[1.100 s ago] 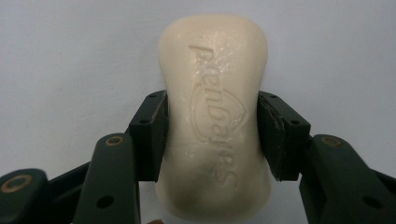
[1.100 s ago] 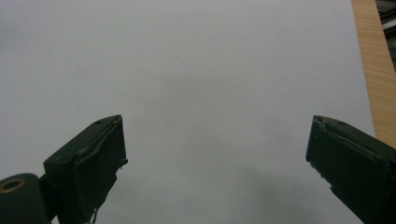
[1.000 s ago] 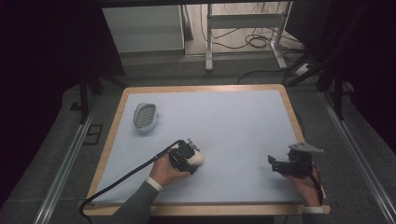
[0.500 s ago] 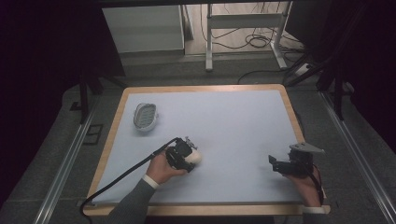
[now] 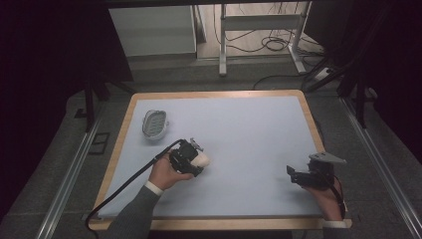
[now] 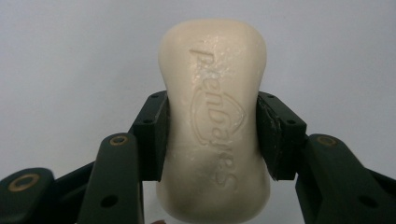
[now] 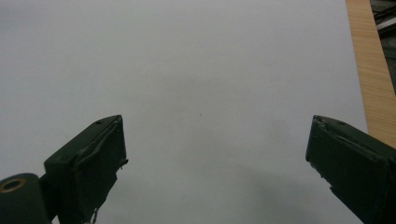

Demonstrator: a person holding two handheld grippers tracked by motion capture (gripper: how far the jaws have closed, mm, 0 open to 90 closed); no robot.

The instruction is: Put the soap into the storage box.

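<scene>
A cream bar of soap (image 6: 212, 116) with embossed lettering is clamped between both black pads of my left gripper (image 6: 212, 135), held just above the pale blue mat. From above, the left gripper (image 5: 195, 160) and the soap (image 5: 203, 160) are at the mat's front left of centre, the cable trailing back towards the front edge. My right gripper (image 5: 293, 175) rests near the front right corner; its jaws (image 7: 217, 154) stand wide apart with nothing between them, only bare mat beyond.
A white oval soap dish (image 5: 154, 123) with a ribbed inside sits at the mat's far left. The pale blue mat (image 5: 249, 124) covers a wooden-edged table (image 7: 369, 70). Metal rails run along both sides, and dark floor with cables lies behind.
My left hand has shifted a little to the left and away from the front edge, rising slightly with the soap in its grip. The right hand has stayed put.
</scene>
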